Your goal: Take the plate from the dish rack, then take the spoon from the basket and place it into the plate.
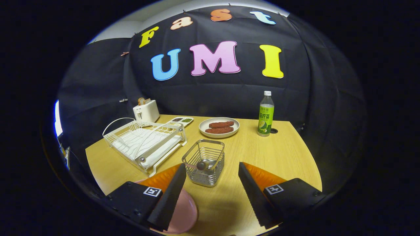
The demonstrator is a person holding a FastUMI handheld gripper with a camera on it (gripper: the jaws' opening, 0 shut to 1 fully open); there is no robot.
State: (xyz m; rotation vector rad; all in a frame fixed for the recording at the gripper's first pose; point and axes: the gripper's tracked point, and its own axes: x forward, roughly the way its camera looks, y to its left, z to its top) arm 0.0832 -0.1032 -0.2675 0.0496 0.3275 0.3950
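Note:
A pink plate (184, 213) lies flat on the wooden table (279, 157), partly under my left finger. The white wire dish rack (144, 141) stands to the left beyond the fingers, with no plate in it. A metal wire basket (205, 162) stands just ahead of the fingers, slightly left of the gap. Inside it a spoon's rounded end (200, 165) pokes up. My gripper (211, 196) is open, fingers wide apart, nothing between them, hovering over the table short of the basket.
A white toaster (146, 110) sits at the back left, with a small divided tray (181, 120) beside it. A white plate with brown food (219, 127) stands behind the basket. A green-labelled bottle (266, 114) is upright at the back right.

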